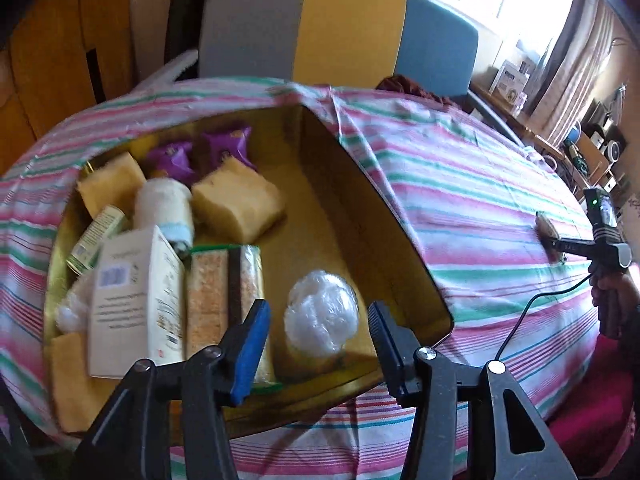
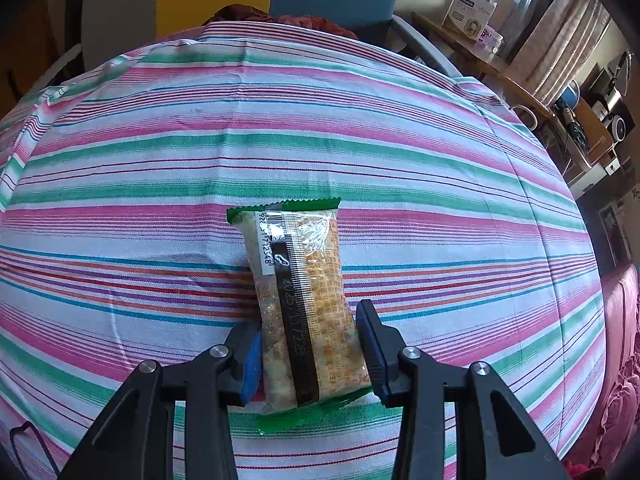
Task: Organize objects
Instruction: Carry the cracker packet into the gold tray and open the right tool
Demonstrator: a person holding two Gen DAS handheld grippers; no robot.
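Observation:
An open gold box lies on the striped tablecloth. It holds purple packets, yellow cake blocks, a rolled white towel, a green tube, a white carton, a snack packet and a clear plastic-wrapped ball. My left gripper hangs open over the ball, pads off it. My right gripper is shut on a green-ended snack packet that lies on the cloth. In the left wrist view the right gripper is at the table's right.
Chair backs in grey, yellow and blue stand behind the table. A wooden shelf with boxes runs along the right wall. A red seat is at the right. A black cable trails from the right hand.

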